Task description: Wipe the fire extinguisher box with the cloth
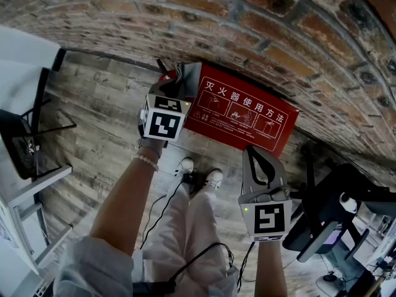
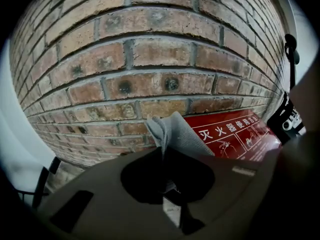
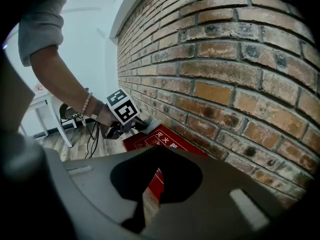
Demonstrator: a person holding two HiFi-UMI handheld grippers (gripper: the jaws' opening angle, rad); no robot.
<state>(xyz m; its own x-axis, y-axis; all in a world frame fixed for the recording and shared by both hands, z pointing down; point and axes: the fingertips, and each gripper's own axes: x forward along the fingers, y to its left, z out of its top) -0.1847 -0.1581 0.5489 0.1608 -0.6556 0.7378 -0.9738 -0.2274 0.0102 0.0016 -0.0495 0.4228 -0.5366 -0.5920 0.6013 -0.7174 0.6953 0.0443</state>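
Note:
The red fire extinguisher box (image 1: 241, 113) with white print stands on the floor against the brick wall. A grey cloth (image 1: 187, 78) is pinched in my left gripper (image 1: 179, 82), which is shut on it at the box's upper left corner. In the left gripper view the cloth (image 2: 175, 134) sticks up from the jaws, beside the box (image 2: 235, 136). My right gripper (image 1: 249, 150) hovers in front of the box's right end, shut and holding nothing. The right gripper view shows the box (image 3: 160, 139) beyond its jaws.
A brick wall (image 1: 260, 23) runs behind the box, above the wooden plank floor (image 1: 105, 110). White furniture (image 1: 25, 184) stands at the left and a black office chair (image 1: 328, 215) at the right. Cables (image 1: 164, 206) trail on the floor by the person's shoes (image 1: 213, 177).

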